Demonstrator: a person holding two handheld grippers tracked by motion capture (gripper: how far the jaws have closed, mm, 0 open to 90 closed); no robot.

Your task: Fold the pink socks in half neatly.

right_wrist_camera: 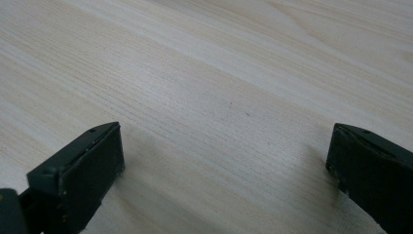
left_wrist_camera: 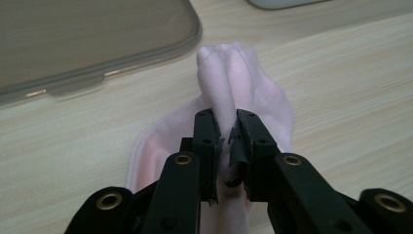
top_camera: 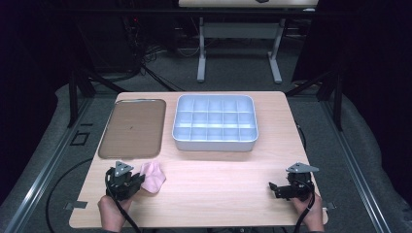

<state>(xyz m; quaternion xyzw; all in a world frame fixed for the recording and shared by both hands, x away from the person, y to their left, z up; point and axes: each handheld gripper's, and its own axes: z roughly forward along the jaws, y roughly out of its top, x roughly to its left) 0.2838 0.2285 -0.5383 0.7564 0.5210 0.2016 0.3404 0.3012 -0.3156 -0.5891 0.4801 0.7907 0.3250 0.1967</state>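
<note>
The left tongs (left_wrist_camera: 226, 134) are clenched on a pink cloth (left_wrist_camera: 229, 83), pinching a ridge of it near the front left of the worktop (top_camera: 218, 194), beside the tray (top_camera: 132, 127). The fold between the jaws hides the cloth's near end. The right tongs (right_wrist_camera: 224, 161) stand released over bare wood.

Both grippers are matte black. The left gripper (left_wrist_camera: 226, 141) has brass-ringed screw holes along its linkage arms and scuffed pads. The right gripper (top_camera: 282, 188) carries a grey three-cornered plate, and a black cable trails from it.
</note>
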